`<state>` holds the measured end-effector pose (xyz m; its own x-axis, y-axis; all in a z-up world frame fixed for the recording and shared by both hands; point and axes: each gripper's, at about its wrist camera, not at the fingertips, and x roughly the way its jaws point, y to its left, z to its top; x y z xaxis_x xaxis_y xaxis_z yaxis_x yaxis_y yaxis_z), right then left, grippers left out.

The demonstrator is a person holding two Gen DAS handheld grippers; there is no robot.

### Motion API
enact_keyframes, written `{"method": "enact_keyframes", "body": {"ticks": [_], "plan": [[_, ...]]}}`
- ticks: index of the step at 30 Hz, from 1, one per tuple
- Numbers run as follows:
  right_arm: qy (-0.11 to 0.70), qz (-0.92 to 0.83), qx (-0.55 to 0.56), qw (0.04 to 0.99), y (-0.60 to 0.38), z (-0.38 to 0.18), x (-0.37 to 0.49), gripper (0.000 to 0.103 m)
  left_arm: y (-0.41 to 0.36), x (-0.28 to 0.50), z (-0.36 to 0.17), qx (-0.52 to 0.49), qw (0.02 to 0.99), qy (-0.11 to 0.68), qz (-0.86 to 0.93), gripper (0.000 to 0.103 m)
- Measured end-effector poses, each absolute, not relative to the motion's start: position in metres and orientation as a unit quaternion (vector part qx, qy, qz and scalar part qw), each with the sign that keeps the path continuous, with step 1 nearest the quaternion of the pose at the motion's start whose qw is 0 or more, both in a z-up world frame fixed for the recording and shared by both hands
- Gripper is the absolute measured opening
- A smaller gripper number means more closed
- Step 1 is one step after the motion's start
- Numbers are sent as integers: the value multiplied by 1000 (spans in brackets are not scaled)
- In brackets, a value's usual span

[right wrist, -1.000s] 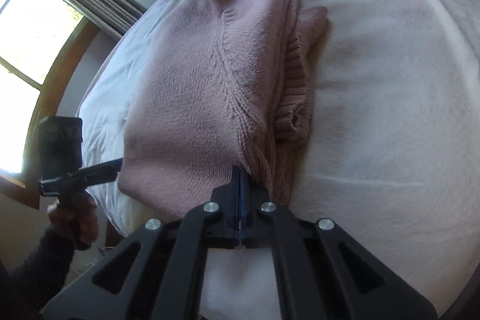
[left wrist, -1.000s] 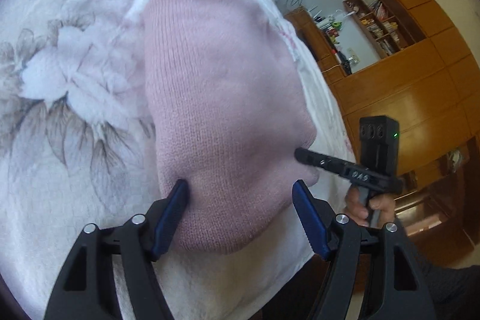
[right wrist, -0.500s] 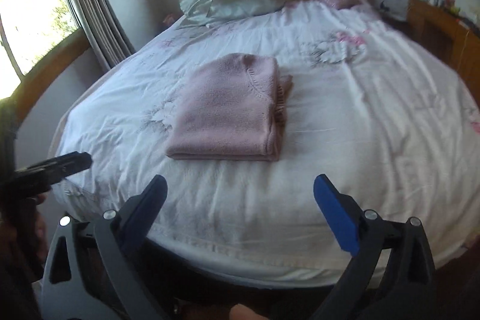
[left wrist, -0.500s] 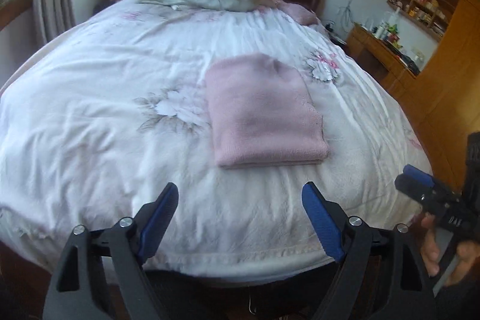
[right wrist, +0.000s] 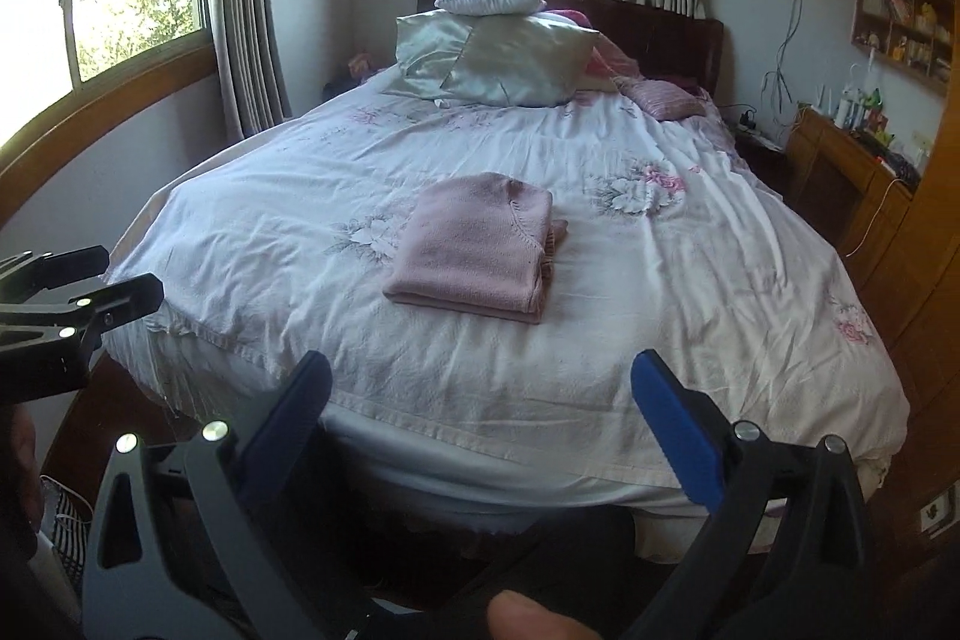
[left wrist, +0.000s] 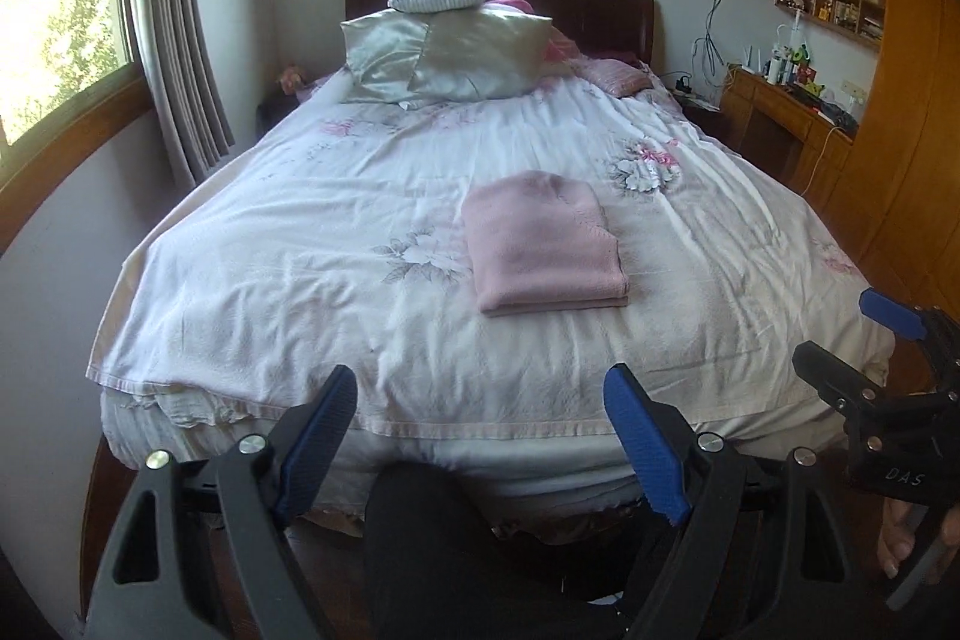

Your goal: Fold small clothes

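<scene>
Fingers (left wrist: 324, 436) of the left gripper (left wrist: 486, 445) are spread wide and hold nothing; those of the right gripper (right wrist: 498, 427) are likewise spread wide and empty. Both are held off the foot of the bed (left wrist: 288, 292), well apart from the pink sweater (left wrist: 543, 244). The sweater is laid on the flowered bedcover (right wrist: 690, 292), folded into a compact rectangle, on the foot side of the pillows (left wrist: 456, 52) and about midway across the bed. A ribbed edge is seen poking out along its right side in the right wrist view.

The folding is judged to be finished or nearly so. The knit is judged soft, light and limp, with no stiffness of its own, so the stack would sag and open if lifted by one corner. It is not thought fragile or slippery; the loose weave should be caught easily by the pads. If it is to be moved, the thick folded edge nearest the foot of the bed should be taken, all layers pinched together, one gripper toward each end.
</scene>
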<state>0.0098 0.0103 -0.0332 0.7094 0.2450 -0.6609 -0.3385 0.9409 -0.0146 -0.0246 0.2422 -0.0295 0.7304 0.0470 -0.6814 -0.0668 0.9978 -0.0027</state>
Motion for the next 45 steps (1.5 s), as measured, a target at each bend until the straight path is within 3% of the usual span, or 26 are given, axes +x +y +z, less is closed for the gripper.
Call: {"method": "enact_keyframes", "body": {"ticks": [18, 45], "plan": [[340, 146, -53, 927, 10, -28, -30, 100, 243, -81, -13, -27, 937, 341, 64, 85], [347, 149, -61, 924, 19, -30, -16, 100, 250, -61, -15, -27, 932, 355, 66, 85]]}}
